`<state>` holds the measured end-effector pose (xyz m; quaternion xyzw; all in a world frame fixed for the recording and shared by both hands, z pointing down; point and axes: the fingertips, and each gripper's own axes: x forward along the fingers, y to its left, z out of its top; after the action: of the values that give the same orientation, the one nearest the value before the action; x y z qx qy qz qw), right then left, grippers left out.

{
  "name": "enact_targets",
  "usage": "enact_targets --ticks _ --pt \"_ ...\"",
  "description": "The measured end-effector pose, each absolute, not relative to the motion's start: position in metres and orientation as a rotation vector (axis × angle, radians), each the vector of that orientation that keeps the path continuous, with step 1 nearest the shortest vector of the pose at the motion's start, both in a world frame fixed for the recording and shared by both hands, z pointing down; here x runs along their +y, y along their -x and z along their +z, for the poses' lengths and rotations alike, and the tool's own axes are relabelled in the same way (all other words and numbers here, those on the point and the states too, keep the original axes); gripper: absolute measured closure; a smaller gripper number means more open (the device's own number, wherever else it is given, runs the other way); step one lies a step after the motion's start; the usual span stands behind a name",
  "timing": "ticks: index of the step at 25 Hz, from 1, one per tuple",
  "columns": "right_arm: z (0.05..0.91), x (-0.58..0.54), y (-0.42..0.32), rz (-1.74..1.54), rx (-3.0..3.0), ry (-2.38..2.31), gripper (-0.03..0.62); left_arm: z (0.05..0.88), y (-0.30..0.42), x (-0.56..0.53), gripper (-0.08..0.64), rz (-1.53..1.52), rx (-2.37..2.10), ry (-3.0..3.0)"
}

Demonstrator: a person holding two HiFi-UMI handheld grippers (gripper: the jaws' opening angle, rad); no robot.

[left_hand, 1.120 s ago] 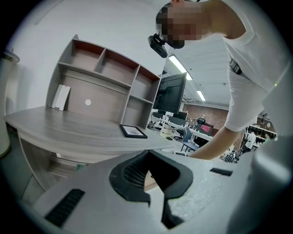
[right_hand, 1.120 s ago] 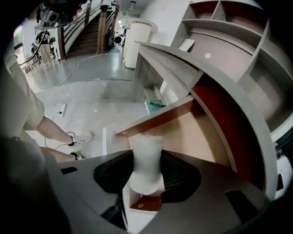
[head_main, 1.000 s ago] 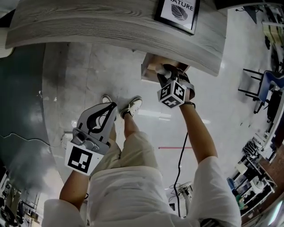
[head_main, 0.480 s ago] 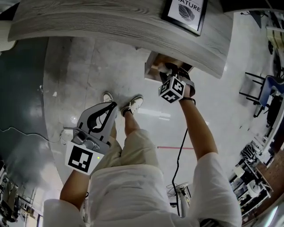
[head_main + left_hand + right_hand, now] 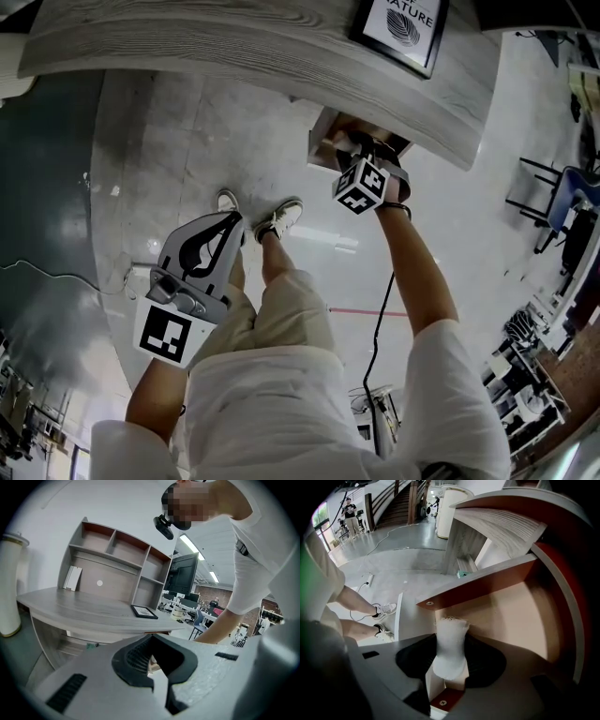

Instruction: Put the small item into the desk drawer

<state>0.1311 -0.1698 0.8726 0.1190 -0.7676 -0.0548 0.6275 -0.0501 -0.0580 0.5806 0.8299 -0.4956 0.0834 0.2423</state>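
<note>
"NATURE" on framed picture

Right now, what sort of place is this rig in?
Probably an open-plan office or lab: a grey wood desk with a shelf hutch, rows of workstations behind it, and a polished floor running to a staircase.

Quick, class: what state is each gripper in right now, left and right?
Left gripper: closed, nothing between its jaws.
Right gripper: closed on the small white item, over the open drawer.
</note>
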Motion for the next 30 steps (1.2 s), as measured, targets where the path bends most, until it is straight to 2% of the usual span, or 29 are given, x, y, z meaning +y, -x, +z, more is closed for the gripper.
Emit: enact_targets --ticks 30 --pt "0.863 -0.158 -0.135 0.026 -1.816 -0.269 0.397 0.570 0.031 -0.056 0.554 0.188 -1.364 -2.258"
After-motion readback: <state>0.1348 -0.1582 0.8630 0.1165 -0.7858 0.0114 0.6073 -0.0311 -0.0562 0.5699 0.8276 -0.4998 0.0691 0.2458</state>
